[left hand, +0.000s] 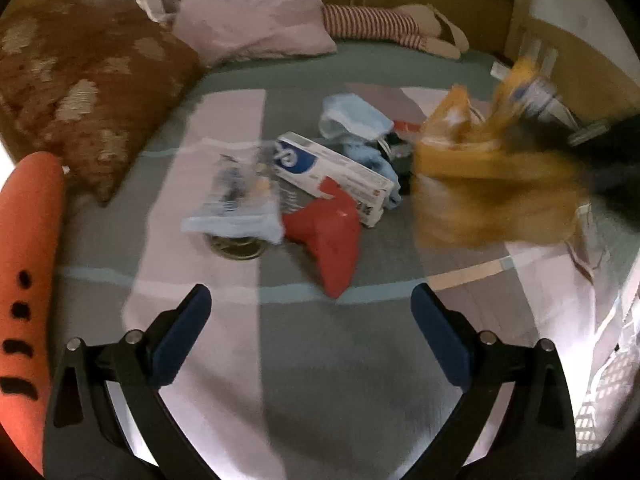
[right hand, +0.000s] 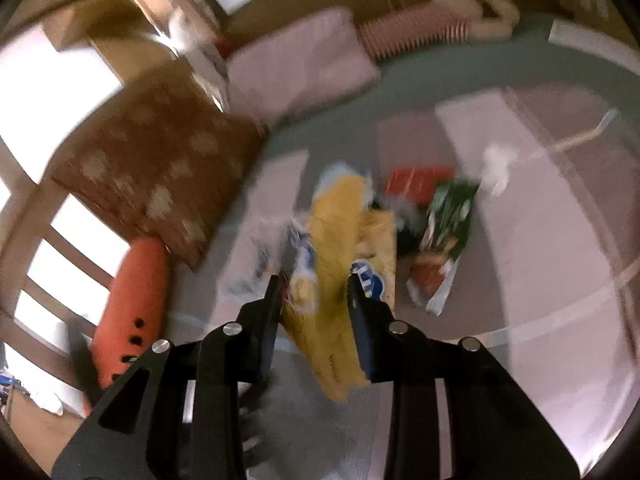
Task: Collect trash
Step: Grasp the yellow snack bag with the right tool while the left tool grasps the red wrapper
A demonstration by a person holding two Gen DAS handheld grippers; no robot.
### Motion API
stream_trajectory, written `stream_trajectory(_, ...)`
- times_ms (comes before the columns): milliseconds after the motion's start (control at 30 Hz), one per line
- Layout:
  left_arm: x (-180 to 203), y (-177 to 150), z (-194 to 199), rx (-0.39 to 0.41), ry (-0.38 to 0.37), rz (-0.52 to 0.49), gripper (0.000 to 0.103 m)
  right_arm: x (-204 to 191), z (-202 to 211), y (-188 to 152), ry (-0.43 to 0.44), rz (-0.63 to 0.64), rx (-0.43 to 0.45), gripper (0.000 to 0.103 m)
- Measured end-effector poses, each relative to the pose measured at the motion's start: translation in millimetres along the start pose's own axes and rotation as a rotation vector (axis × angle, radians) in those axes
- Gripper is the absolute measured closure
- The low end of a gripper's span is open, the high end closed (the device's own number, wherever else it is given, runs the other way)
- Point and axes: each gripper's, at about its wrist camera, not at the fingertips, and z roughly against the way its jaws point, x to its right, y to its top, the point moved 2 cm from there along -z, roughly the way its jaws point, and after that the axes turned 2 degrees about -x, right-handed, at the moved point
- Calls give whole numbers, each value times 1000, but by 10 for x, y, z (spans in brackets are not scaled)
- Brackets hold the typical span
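Observation:
Trash lies in a heap on the bed: a white and blue box (left hand: 332, 172), a red wrapper (left hand: 328, 236), a clear plastic pack (left hand: 236, 196) over a round tin lid (left hand: 238, 246), and a light blue bag (left hand: 352, 120). My left gripper (left hand: 310, 312) is open and empty, above the blanket in front of the heap. My right gripper (right hand: 314, 292) is shut on a yellow plastic bag (right hand: 332, 264), lifted above the heap; the bag also shows blurred at the right of the left wrist view (left hand: 488, 184). A green snack packet (right hand: 448, 224) lies to the right.
A brown patterned cushion (left hand: 84, 92), a pink pillow (left hand: 256, 20) and a striped soft toy (left hand: 384, 26) lie at the bed's head. An orange plush (left hand: 28, 280) lies at the left. A wooden bed rail (left hand: 532, 40) stands at the right.

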Motion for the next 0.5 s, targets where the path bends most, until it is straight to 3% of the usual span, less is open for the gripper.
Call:
stream_trajectory(100,54,70,-275,-36,-6,17,12,-17,297,22,-1,25,67,69)
stream_trajectory(233,82,202,-612,-83,-47,63,28,-3,376,27,5,40,66,79)
stream_trajectory(267,83,209,-683,-98,-47,74,39,-13,346,21,-9,57,55,83)
stream_trajectory(300,81,204,-757,-125,-60,85,57,-22,296,15,-30,75,38,84)
stream_trajectory(400,85,158,-777,-160,-89,84,79,11,137,-50,-81,139,-38,83)
stream_trajectory(433,83,159,-732,-151,-88,78,81,18,110,-64,-104,162,-43,81)
stream_trajectory(467,77,161,-661,-143,-90,74,82,16,98,-72,-132,192,-46,63)
stream_trajectory(500,55,166,-564,-135,-98,78,82,19,101,-89,-156,209,-38,39)
